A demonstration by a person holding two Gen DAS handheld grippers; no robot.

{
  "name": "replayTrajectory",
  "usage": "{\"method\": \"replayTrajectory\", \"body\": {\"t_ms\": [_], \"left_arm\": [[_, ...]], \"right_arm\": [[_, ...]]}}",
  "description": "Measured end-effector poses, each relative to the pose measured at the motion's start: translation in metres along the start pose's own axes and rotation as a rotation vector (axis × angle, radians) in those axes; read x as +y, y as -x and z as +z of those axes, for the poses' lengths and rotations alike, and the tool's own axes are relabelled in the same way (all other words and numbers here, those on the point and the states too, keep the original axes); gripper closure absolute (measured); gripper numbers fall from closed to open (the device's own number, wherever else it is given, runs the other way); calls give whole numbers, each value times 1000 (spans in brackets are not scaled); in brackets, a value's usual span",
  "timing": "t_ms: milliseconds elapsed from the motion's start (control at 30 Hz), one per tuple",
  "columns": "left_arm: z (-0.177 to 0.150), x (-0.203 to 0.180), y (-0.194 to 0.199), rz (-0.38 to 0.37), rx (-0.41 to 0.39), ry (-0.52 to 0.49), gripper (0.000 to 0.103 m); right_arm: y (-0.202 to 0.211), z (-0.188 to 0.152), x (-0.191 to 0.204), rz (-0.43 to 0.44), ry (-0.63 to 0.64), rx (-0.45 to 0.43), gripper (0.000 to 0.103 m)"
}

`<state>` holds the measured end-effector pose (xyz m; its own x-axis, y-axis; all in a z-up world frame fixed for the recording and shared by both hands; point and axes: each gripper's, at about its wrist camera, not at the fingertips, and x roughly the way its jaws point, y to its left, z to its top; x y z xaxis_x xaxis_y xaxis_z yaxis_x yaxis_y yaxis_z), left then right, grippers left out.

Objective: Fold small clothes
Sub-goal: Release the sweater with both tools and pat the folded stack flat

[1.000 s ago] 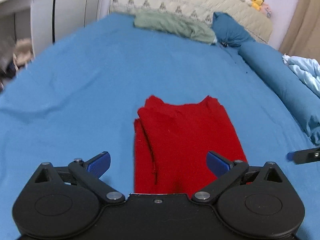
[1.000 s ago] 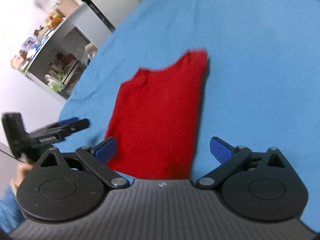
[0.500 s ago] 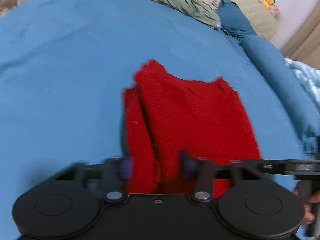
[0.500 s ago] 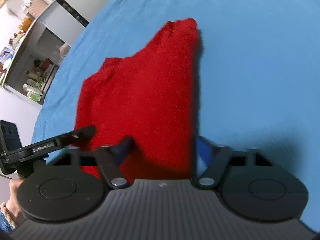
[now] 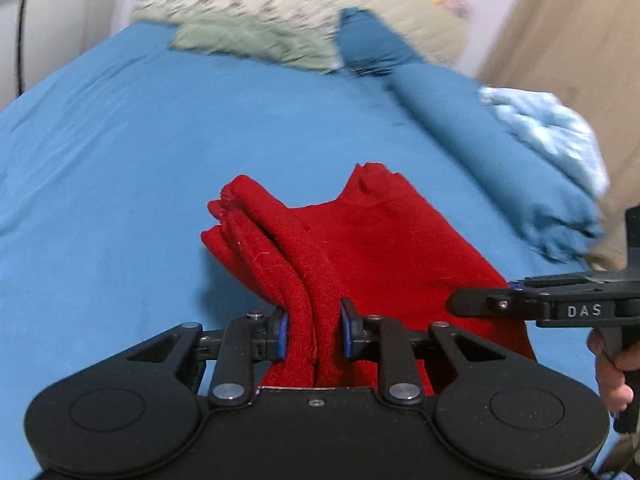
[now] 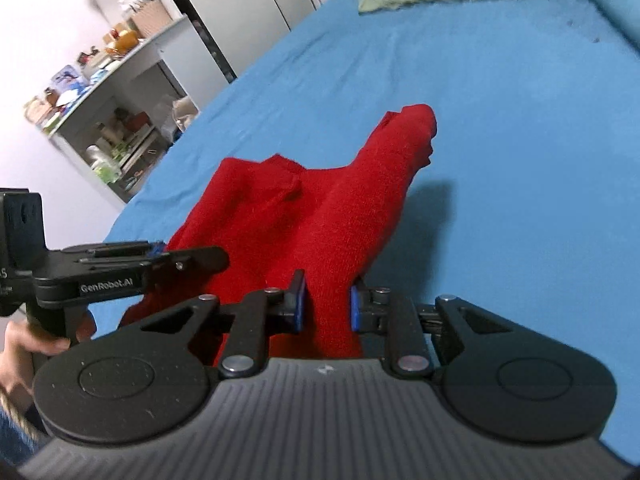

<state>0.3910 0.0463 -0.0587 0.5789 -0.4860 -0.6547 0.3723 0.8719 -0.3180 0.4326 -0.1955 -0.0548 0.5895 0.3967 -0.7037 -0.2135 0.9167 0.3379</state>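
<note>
Red knit fabric, a small sweater (image 5: 384, 240) already folded lengthwise, is lying near the middle of the blue bed sheet (image 5: 120, 152), well apart from the green pillow (image 5: 256, 40) at the head edge. The left gripper (image 5: 312, 330) is clamping the layered left near corner; the right gripper (image 6: 326, 304) is pinching the right near corner, with fabric bunching between both sets of pads. Judgement: the near hem is being raised for a crosswise fold. Risk: uneven lifting, or a thin bite slipping, is likely to let the stacked layers slide apart and skew the fold.
</note>
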Motion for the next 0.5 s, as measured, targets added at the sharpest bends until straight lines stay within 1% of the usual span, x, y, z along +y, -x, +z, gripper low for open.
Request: {"method": "replayTrajectory", "body": {"t_ms": [100,233,300,333,400,467,500], "left_arm": [[-30,-33,9,-30,-4,-14,77],[-77,-62,-4,-55,39,1,77],[-101,-70,-15,-52,62,5,77],[-109,-73,-22,-44,77,4,76],[-127,-77,-32,-4,96,-14,76],[-138,-77,-37,26,94,-44,76],[-138,-77,-38,22,95,-45,75]], "right_arm": [[47,-33,-10,-13,-10,-12,67],[77,-87,-30,-45,-50,6,67],[79,-115,-43,-59,-81,25,67],[77,-129,-52,-69,-98,40,67],[68,-155,-69,-95,-132,67,67],[61,-173,-83,-95,-175,83,66],[60,-180,-91,-82,-204,76,66]]}}
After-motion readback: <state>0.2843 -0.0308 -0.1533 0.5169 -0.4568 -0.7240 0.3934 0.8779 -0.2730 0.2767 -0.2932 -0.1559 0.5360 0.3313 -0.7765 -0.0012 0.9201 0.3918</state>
